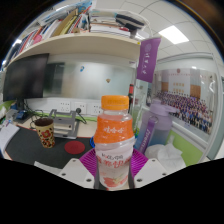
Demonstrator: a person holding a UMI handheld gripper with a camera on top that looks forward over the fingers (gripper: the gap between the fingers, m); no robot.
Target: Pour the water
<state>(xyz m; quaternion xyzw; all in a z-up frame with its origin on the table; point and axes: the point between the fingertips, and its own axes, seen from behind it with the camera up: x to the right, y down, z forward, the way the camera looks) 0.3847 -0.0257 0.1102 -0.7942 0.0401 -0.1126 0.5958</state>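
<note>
A clear plastic bottle (113, 140) with an orange cap and a white-and-orange label stands upright between my fingers. Both magenta pads (91, 160) press against its sides, so my gripper (113, 165) is shut on the bottle. The bottle is held above the desk; its base is hidden behind my fingers. A patterned paper cup (43, 131) stands on the dark desk to the left, beyond my fingers. It is apart from the bottle.
A dark monitor (25, 77) stands behind the cup. A shelf (75, 45) with books runs overhead. A purple banner (148, 62) hangs beyond the bottle. A green item (166, 155) lies to the right, and a small red object (73, 146) near the left finger.
</note>
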